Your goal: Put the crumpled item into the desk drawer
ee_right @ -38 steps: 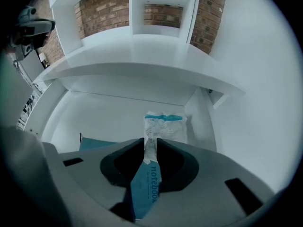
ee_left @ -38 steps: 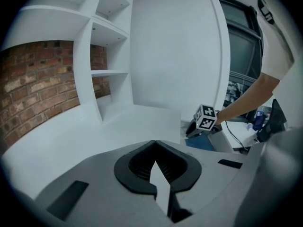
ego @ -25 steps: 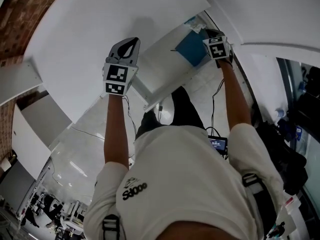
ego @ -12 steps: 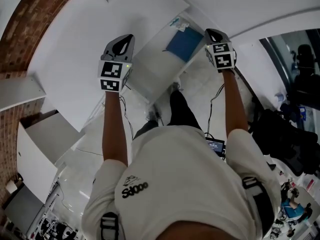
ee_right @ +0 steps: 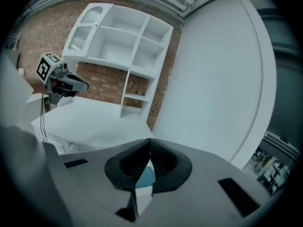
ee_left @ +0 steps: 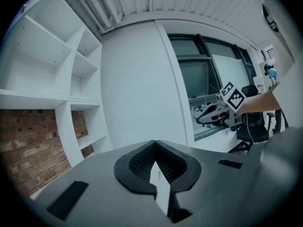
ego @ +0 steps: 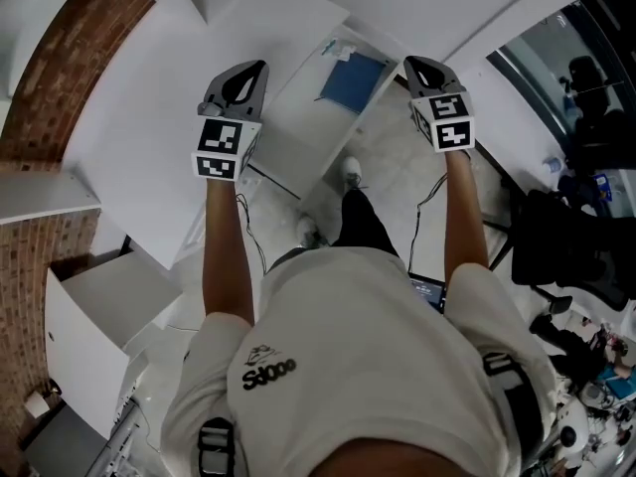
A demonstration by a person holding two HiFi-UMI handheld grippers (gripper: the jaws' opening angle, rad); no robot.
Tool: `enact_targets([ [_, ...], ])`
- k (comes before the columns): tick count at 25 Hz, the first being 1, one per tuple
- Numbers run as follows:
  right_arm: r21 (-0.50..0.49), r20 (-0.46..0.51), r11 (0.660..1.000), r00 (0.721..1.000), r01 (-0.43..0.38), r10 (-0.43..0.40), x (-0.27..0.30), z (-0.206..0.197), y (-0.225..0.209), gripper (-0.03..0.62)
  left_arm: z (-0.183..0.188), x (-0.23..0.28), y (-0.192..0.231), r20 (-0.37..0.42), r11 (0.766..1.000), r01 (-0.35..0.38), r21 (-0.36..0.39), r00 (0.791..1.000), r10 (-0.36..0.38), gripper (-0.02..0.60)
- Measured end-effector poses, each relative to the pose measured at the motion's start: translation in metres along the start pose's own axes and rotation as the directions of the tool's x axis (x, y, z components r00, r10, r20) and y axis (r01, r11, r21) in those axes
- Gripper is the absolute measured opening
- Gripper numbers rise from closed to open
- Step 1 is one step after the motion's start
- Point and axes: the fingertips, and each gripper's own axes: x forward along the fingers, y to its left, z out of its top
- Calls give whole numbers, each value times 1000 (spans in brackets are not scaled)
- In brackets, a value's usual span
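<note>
The white desk drawer (ego: 298, 132) stands pulled out below the desk top (ego: 139, 117). Inside lie a flat blue item (ego: 353, 79) and, at its far end, a small pale crumpled item (ego: 332, 48). My left gripper (ego: 260, 66) hovers over the desk edge just left of the drawer, jaws shut and empty. On the other side, just right of the drawer, my right gripper (ego: 409, 62) hangs over the floor, also shut on nothing. In the left gripper view the jaws (ee_left: 155, 142) meet at the tip. The right gripper (ee_right: 150, 140) shows a sliver of the blue item (ee_right: 144, 176) below its jaws.
White shelving (ee_right: 118, 41) stands against a brick wall (ego: 60, 78) behind the desk. A black office chair (ego: 566, 246) and bags crowd the right side. Cables (ego: 427, 192) trail over the glossy floor by the person's feet.
Both grippers have drawn back from the drawer; the right one, earlier over the blue item, now sits off the drawer's right side. The head view has swung, showing more floor.
</note>
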Motion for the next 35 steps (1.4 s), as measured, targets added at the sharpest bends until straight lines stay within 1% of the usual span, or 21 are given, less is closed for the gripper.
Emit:
enact_targets([
  [5,1,54,999,997,53,-53,-54,23,16,6,21,-26,-11,41,1000,23,15,999,-24,11],
  [12,-39,94,991,987,131,-127,-114,41,38,6,40,-60,-25,84,997,60,52,994,-65,11],
  [16,-30,121,986,980,163,-158,-144,56,46,6,52,-73,-32,104,996,77,51,991,-82,11],
  [21,-13,159,981,969,193,-189,-175,71,53,6,67,-85,-45,124,991,102,83,986,-112,11],
  [29,-24,219,978,956,207,-197,-209,91,63,6,93,-107,-65,171,985,118,123,976,-138,11],
  [35,-33,229,982,958,184,-171,-215,99,69,6,98,-116,-71,177,984,123,126,974,-144,11],
])
